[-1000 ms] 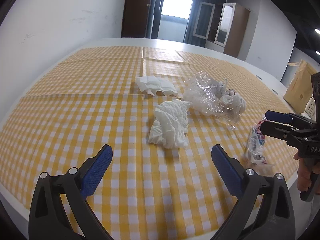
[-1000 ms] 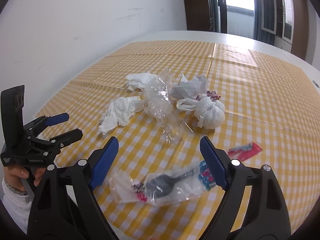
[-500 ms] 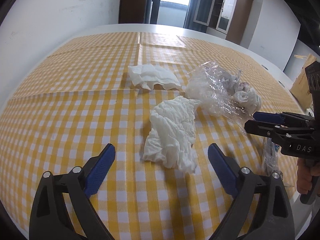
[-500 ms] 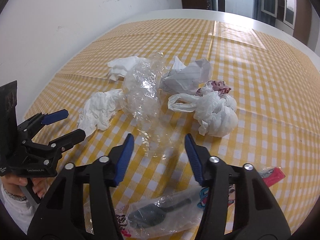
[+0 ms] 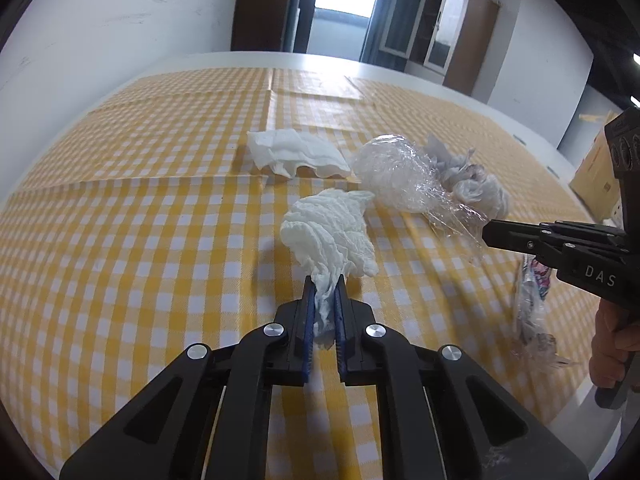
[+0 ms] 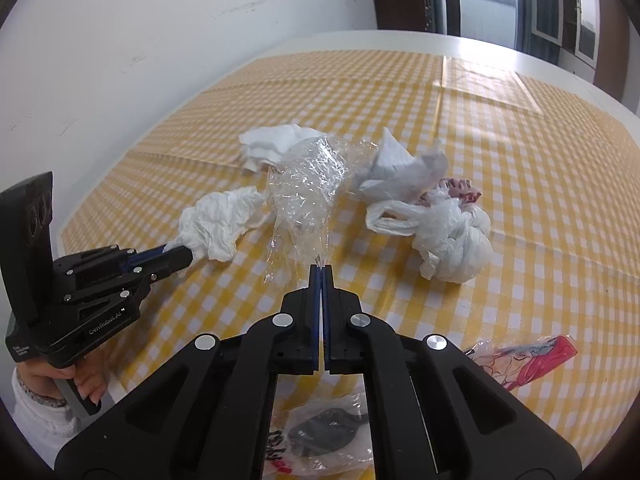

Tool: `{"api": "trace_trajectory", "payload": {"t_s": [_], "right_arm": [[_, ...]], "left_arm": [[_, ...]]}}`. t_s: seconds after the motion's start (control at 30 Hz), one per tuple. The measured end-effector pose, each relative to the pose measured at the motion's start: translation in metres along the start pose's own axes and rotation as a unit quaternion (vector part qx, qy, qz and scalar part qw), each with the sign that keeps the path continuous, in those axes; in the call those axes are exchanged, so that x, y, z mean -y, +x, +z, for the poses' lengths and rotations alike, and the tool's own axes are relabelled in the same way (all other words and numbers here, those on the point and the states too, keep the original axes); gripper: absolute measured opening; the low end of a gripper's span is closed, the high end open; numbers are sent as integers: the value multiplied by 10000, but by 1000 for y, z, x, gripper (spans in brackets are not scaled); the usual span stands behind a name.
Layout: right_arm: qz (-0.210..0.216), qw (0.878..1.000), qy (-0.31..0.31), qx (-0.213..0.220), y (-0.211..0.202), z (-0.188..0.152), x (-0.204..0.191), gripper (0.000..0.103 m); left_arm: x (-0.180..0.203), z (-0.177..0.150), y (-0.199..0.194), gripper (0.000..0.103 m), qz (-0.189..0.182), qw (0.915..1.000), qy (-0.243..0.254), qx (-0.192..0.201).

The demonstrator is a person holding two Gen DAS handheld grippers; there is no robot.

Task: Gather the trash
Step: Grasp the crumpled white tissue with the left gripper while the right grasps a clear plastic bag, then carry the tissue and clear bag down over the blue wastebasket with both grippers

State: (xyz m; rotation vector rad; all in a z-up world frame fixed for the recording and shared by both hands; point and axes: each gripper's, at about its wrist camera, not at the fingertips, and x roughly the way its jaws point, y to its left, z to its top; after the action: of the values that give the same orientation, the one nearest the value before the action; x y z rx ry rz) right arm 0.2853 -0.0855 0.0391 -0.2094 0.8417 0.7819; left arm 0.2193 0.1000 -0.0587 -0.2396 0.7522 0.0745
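Under the right gripper (image 6: 321, 270), a printed packet (image 6: 320, 436) at the table's near edge is mostly hidden. It pinches clear plastic wrap (image 6: 308, 184); left gripper (image 5: 323, 284) is closing on one of two tissues (image 5: 332, 232).

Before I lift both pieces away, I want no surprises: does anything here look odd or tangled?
Nothing is damaged or spilled. One thing to watch: the clear plastic film pinched by the right gripper lies against the crumpled paper and folded tissue, so it may drag them.

Home dining rm: checked tablecloth (image 5: 132, 208), glazed cabinet (image 5: 440, 36) (balcony door (image 5: 340, 4) behind).
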Motion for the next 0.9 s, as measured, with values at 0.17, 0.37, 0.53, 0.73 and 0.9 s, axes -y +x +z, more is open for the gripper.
{"api": "trace_trajectory", "payload": {"t_s": [0.17,0.37,0.53,0.73,0.9], "right_arm": [[-92,9990,-266,341,-22,1,-19,0],[-112,9968,-482,631,-46,-4,-40,0],[-20,9950,-540,840,-68,-16,-52,0],[-119,9919,-782,995,-95,-33,-69,0],[-131,9889,-899,1179,-120,-57,-83,0]], "left_arm": [[-8,-9,-33,6,-257,9984,-331,376],[-14,-12,-67,6,-416,9957,-454,693],[-11,-18,-92,6,-517,9940,-418,864],[1,-35,-112,6,-599,9931,-318,955],[9,-52,-132,6,-688,9918,-226,1056]]}}
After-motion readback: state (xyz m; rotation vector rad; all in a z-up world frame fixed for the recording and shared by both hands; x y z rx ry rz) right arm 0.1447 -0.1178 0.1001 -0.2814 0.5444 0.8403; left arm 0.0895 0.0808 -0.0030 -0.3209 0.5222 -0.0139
